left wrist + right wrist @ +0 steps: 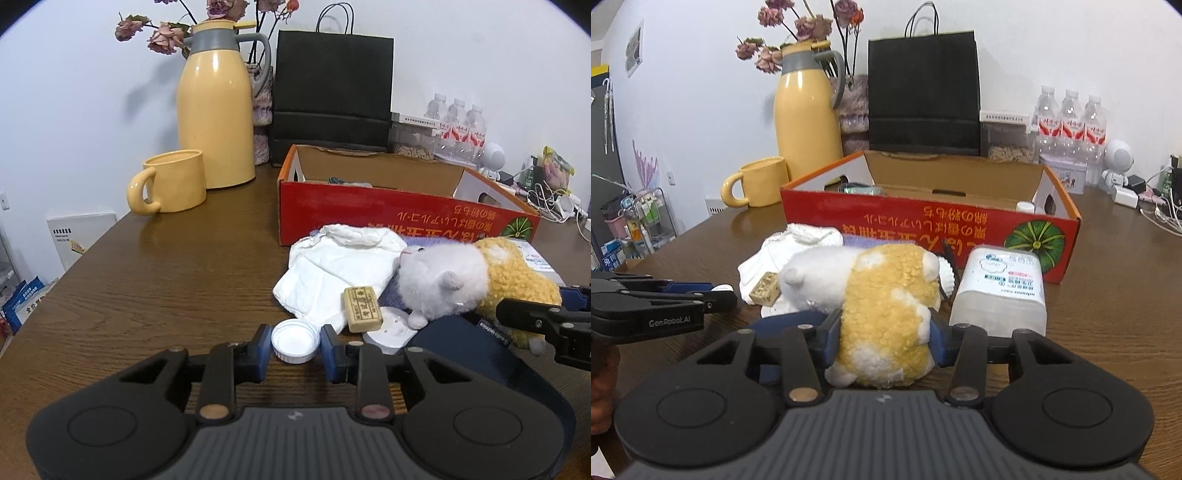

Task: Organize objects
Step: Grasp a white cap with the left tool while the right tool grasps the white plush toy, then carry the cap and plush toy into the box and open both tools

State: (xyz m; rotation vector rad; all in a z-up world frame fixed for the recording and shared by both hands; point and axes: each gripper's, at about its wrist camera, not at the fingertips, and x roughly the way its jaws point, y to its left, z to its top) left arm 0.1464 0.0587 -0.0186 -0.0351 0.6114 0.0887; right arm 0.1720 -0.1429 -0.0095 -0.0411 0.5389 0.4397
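Jaws of the left gripper (294, 345) stand on both sides of a round, ribbed white bottle cap (295, 340) on the brown wooden table (166, 280), pads just at its rim. Right gripper (884, 334) has its blue pads pressed into the fluffy yellow-and-white plush toy (886, 306), which lies before the red cardboard box (923, 225), beside crumpled white cloth (332, 266).
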